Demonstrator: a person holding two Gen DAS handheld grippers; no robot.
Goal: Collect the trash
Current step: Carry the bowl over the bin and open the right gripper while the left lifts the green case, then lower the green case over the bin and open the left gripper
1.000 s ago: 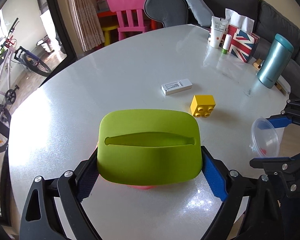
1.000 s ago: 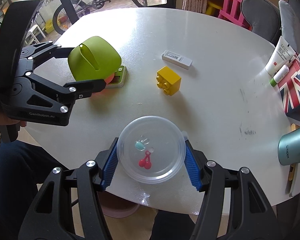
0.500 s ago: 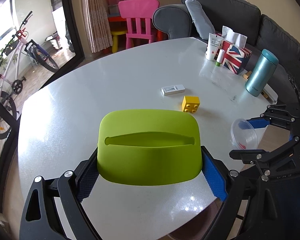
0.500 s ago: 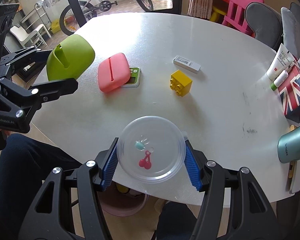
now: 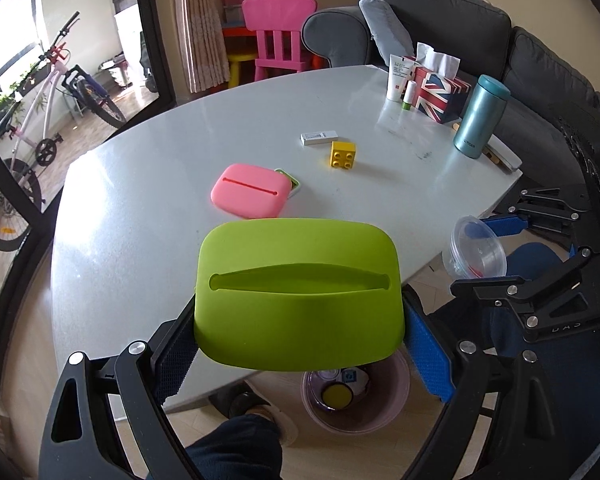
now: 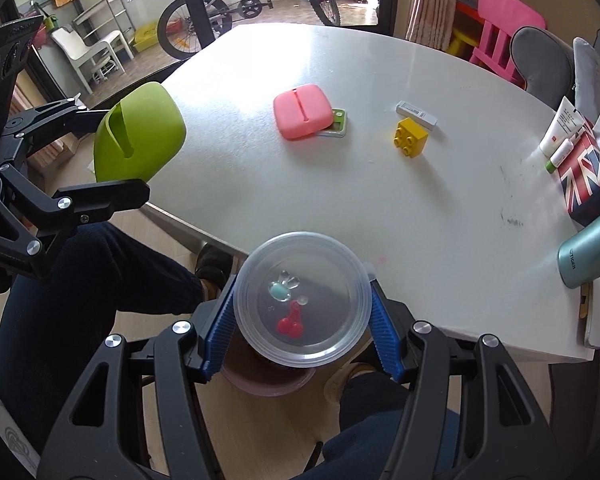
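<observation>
L gripper (image 5: 300, 340) pinches a lime green slotted cover (image 5: 298, 292) by its short ends, blue pads tight on both sides; slot and long axis run straight across btw the fingers, domed top facing the cam. It's held off the near table edge (image 5: 204, 394), w/ a pink bin (image 5: 356, 400) on the floor right below and open floor around it. R gripper (image 6: 300, 330) clamps a clear round plastic container (image 6: 302, 298) rim-on btw its pads, mouth toward cam, red and teal bits inside; also past the table edge, bin just under it. Ahead of both claws, table (image 6: 380, 208) mostly bare: pink cover (image 6: 302, 110) on a green-rimmed piece, yellow brick (image 6: 410, 136), white box (image 6: 416, 113). Far R of R claw: teal flask (image 6: 592, 244) reads "TIGER", Union Jack tissue box (image 6: 588, 176). A person's dark-trousered legs sit btw the claws.
</observation>
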